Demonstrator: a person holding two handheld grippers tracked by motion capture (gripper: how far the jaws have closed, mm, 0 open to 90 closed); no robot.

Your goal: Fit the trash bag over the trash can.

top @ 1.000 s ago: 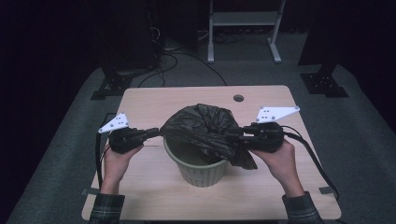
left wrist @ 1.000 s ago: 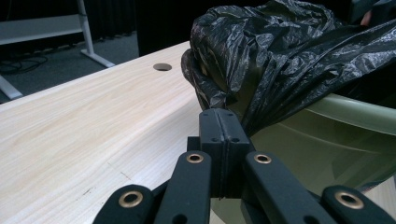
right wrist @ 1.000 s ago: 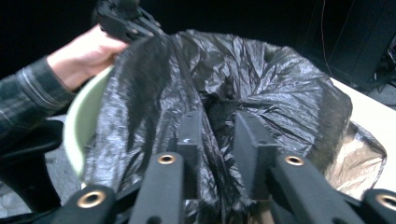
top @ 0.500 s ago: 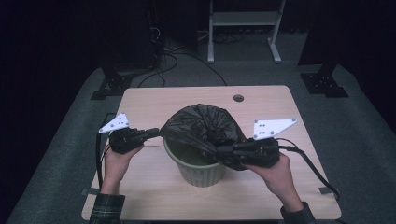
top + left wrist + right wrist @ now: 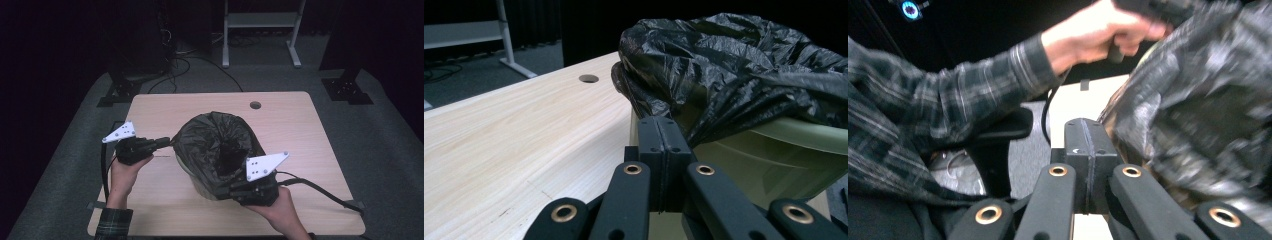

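Here both grippers, left gripper (image 5: 167,142) and right gripper (image 5: 235,189), hold jaws clamped on the black bag (image 5: 215,145).

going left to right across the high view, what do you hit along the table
left gripper → black bin bag over the green bin → right gripper → bare right part of the wooden table

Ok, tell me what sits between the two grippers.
In the high view, the black bag over the green bin sits between the left gripper and right gripper.
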